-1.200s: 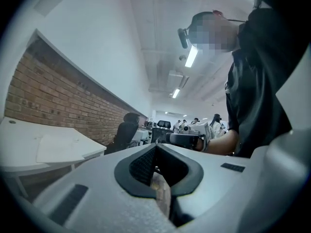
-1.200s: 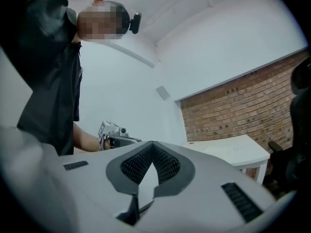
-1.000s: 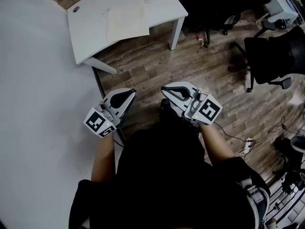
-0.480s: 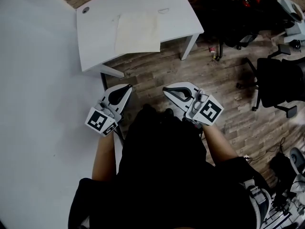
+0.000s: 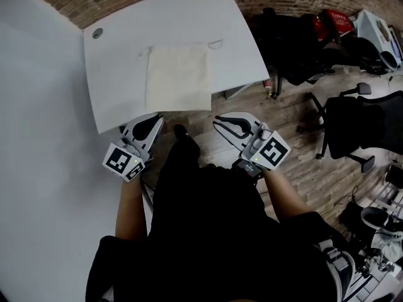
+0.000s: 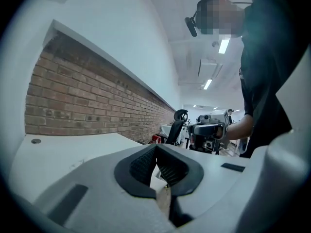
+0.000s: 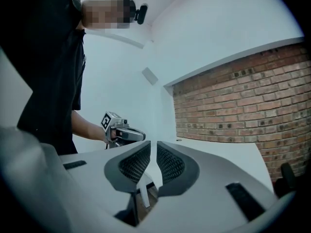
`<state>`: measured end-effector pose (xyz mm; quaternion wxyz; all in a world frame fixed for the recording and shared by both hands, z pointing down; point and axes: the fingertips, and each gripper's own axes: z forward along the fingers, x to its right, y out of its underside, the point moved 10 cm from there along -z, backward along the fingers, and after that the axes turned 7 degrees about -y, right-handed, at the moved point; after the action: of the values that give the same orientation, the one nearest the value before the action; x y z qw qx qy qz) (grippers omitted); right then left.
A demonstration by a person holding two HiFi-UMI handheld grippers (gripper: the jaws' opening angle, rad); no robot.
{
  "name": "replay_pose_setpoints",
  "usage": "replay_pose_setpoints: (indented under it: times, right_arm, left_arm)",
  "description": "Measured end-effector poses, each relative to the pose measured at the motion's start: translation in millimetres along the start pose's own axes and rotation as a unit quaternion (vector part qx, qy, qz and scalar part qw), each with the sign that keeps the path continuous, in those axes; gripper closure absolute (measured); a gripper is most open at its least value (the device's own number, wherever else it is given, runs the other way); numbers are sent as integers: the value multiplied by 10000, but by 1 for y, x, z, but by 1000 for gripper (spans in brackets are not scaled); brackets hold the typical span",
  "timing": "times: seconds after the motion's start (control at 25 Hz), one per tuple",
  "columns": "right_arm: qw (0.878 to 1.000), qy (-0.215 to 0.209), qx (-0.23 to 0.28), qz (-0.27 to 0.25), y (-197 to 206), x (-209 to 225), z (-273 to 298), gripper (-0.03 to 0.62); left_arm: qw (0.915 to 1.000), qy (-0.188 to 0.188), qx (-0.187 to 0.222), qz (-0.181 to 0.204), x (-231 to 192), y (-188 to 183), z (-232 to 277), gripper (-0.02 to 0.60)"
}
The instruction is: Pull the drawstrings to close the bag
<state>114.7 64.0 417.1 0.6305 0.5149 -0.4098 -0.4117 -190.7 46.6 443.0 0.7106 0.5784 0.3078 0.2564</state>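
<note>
Bag [image 5: 179, 77] now closer to you | left claw [image 5: 155, 119] closed, empty | right claw [image 5: 218, 119] just parting slightly, empty | pull not begun

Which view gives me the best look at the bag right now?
Head view: the bag lies whole and flat on the table. Both gripper views skim low over the tabletop and show no clear bag.

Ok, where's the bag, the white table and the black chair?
cloth bag [image 5: 179, 77], head view, middle of the fabric.
white table [image 5: 118, 68], head view, bare top left of the bag.
office chair [image 5: 360, 126], head view, its dark middle.
</note>
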Motion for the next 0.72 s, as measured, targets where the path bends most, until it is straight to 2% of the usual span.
replay_pose_setpoints:
  times: [0.16, 0.28, 0.48, 0.56, 0.72]
  right_arm:
    - [9987, 322, -385, -78, -11, 53, 33, 554]
    - [9958, 581, -692, -149, -8, 88, 52, 522]
    - [9885, 923, -1173, -255, 9, 139, 66, 494]
    - [9823, 1098, -1467, -386, 20, 164, 62, 493]
    - [9613, 1489, -2222, -666, 53, 214, 61, 482]
  left_arm:
    - [9998, 142, -103, -5, -61, -2, 27, 566]
    - [9995, 230, -195, -135, -101, 4, 46, 567]
    - [9988, 256, -423, -26, -141, 14, 71, 566]
    - [9984, 184, -540, 16, -149, 19, 83, 566]
    - [9966, -53, -816, -138, -160, 41, 97, 566]
